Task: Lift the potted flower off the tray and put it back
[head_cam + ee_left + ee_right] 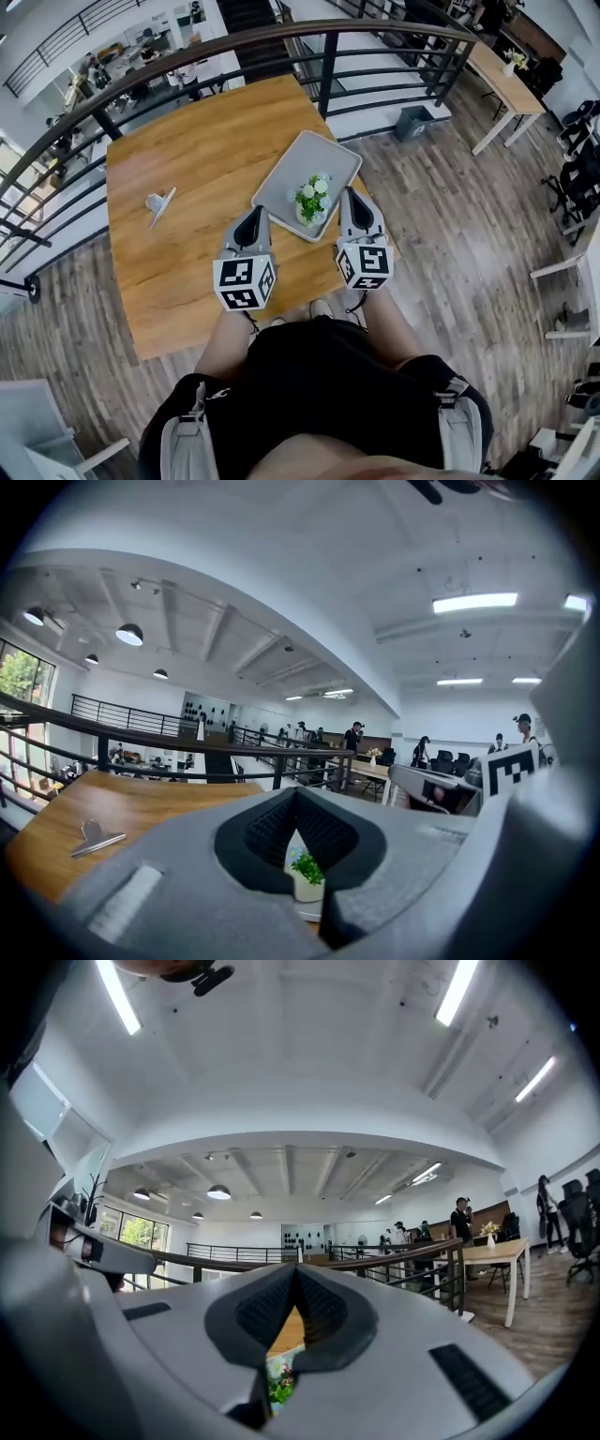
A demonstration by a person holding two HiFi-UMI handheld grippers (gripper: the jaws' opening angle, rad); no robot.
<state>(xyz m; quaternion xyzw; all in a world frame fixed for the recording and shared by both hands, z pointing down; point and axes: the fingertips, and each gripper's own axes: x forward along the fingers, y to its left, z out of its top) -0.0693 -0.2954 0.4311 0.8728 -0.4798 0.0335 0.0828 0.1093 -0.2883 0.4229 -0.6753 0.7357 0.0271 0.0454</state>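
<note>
The potted flower [312, 199], white blooms and green leaves in a small pale pot, stands on the near part of the grey tray [323, 155] on the wooden table [187, 159]. My left gripper [254, 212] is shut and empty, just left of the tray's near corner. On the pot's right side my right gripper [351, 193] is also shut, holding nothing. In the left gripper view the closed tips [294, 794] meet above the flower [306, 872]. The right gripper view shows its tips [296, 1267] together, with the flower [279, 1380] low in the gap.
A metal clip [159, 202] lies on the table's left part. A dark railing [323, 56] curves behind the table, with a drop to a lower floor beyond. A long table [506, 80] stands at the far right. Several people stand in the distance.
</note>
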